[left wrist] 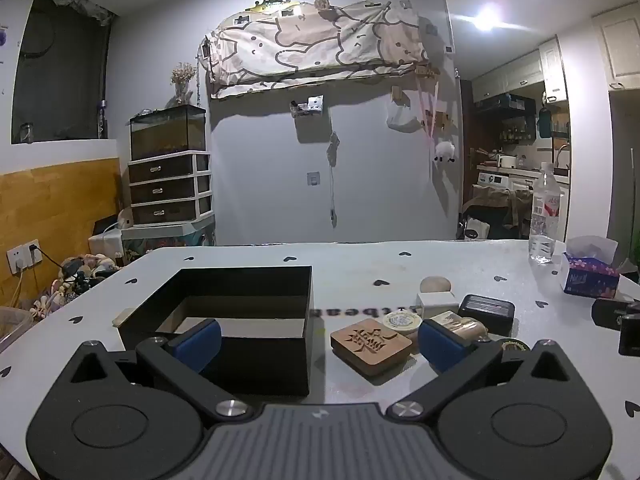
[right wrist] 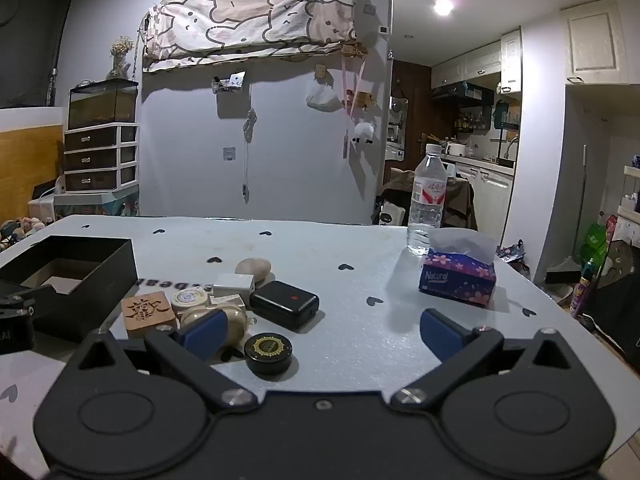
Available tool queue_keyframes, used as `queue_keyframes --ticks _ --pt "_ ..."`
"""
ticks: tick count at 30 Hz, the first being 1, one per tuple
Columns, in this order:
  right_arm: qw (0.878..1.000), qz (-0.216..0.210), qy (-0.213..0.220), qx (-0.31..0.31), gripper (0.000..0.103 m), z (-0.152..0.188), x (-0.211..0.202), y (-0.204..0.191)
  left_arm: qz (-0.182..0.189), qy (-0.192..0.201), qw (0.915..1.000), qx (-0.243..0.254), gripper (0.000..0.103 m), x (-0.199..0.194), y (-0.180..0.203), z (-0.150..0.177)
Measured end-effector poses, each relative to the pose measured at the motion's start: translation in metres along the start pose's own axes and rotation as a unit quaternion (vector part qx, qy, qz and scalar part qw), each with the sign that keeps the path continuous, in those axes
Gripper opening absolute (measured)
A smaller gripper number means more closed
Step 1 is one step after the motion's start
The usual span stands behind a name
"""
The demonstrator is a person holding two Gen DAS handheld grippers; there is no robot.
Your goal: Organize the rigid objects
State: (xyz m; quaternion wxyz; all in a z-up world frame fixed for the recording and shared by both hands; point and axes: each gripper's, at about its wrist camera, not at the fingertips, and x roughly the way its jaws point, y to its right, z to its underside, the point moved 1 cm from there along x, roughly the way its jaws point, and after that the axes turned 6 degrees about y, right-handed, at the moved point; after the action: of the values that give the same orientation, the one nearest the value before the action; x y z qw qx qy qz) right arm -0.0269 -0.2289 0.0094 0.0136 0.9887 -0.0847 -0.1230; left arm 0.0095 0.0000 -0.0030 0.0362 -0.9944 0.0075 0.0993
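An open black box [left wrist: 224, 320] [right wrist: 80, 276] stands on the white table [left wrist: 360, 264] [right wrist: 320, 248], left of a cluster of small objects. The cluster holds a carved wooden block [left wrist: 370, 344] [right wrist: 147, 312], a small round tin [left wrist: 401, 322] [right wrist: 189, 299], a white cube [left wrist: 437, 304] [right wrist: 234, 284], a black case [left wrist: 486, 312] [right wrist: 285, 306], a stone [left wrist: 435, 283] [right wrist: 253, 268] and a black round tin [right wrist: 269, 350]. My left gripper [left wrist: 320, 344] is open, hovering over the box's near wall and the wooden block. My right gripper [right wrist: 322, 334] is open above bare table, its left finger [right wrist: 202, 334] in front of a beige round object [right wrist: 214, 318].
A water bottle [right wrist: 427, 200] [left wrist: 544, 216] and a tissue box [right wrist: 458, 276] [left wrist: 590, 276] stand at the table's far right. The other gripper shows at each view's edge [left wrist: 620, 320] [right wrist: 16, 312]. Drawers, a tank and a kitchen lie beyond the table.
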Motion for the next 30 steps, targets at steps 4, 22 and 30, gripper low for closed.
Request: queue_keyframes --ticks 4,22,30 --pt "1.0 -0.001 0.0 0.002 0.103 0.0002 0.0003 0.0 0.001 0.0 1.0 -0.003 0.103 0.0 -0.0001 -0.0001" --pt "1.0 0.0 -0.002 0.001 0.103 0.0003 0.0004 0.0001 0.001 0.0 1.0 -0.003 0.103 0.0 -0.0002 -0.0001" --pt "1.0 0.0 -0.003 0.001 0.103 0.0004 0.0001 0.0 0.001 -0.001 1.0 -0.004 0.103 0.0 -0.0002 -0.0001"
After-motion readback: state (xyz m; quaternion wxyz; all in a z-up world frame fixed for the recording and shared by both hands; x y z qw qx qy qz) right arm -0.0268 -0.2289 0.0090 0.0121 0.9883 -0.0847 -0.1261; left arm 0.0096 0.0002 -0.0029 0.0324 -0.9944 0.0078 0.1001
